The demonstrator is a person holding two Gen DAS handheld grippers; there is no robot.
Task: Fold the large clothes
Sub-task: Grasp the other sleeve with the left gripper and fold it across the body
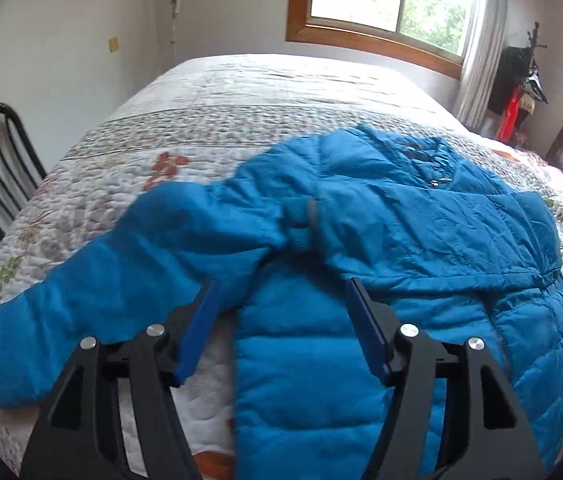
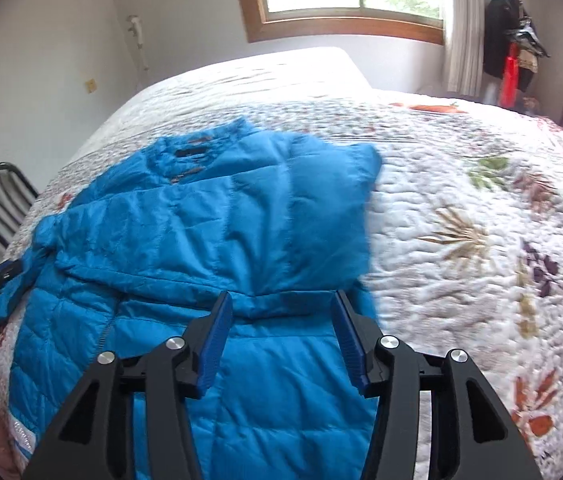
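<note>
We are at the sleeve-folding step: the bright blue quilted puffer jacket (image 1: 421,240) lies flat on the floral quilted bed (image 1: 241,92) near its front edge, and our left gripper (image 1: 281,292) and right gripper (image 2: 281,304) hover open and empty, so next we must, we think, grasp the spread sleeve (image 1: 101,280).

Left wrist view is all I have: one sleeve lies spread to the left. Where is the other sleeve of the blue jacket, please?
Observer: In the right wrist view the other sleeve looks folded over the blue jacket, not spread out.
Operator: Is the right gripper holding it?
Observer: No, the right gripper is open above the fabric, pads apart.
Operator: Is there room beside it?
Observer: Yes, bare quilt lies right of the jacket.
</note>
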